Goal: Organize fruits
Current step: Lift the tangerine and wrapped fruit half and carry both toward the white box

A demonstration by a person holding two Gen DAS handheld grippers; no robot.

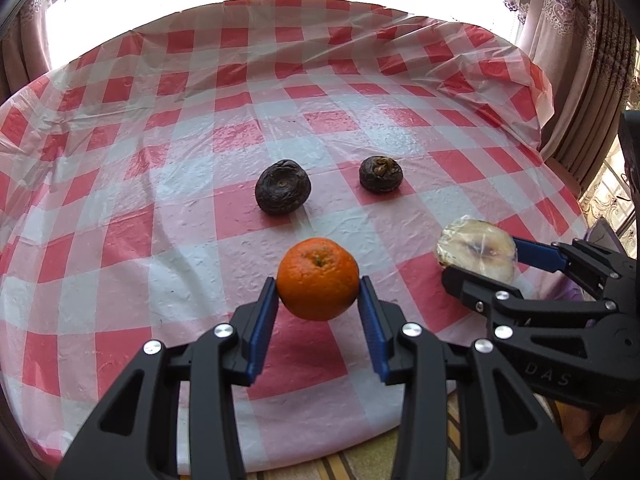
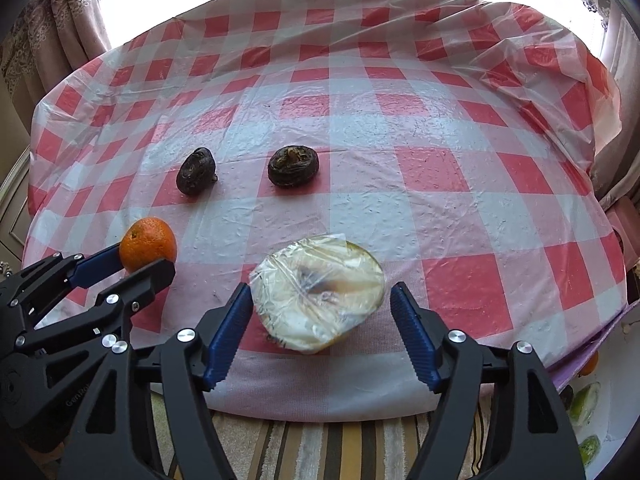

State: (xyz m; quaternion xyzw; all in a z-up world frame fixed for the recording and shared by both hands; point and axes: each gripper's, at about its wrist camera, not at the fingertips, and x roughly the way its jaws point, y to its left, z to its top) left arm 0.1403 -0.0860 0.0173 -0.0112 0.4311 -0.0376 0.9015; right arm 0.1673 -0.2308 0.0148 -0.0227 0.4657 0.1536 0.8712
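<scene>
Item: table, round, under a red-and-white checked plastic cover; curtains and a bright window behind it.

Left gripper: blue pads pinched on an orange, one pad against each side, stem end facing up. In the right wrist view this orange sat at 9 o'clock, at the near left part of the table, between the left gripper's fingers.

Right gripper: jaws spread, pads clear of a cut fruit half wrapped in clear film, which lay on the cover between them, cut face up. No earlier view to hand. In the left wrist view the half lay at 3 o'clock from the orange, near the table's right edge.

Two dark, wrinkled fruits: one at 12 o'clock beyond the orange, the other at 1 o'clock, apart from each other, both resting on the cover mid-table.

Floor: striped rug at 6 o'clock below the table edge.
</scene>
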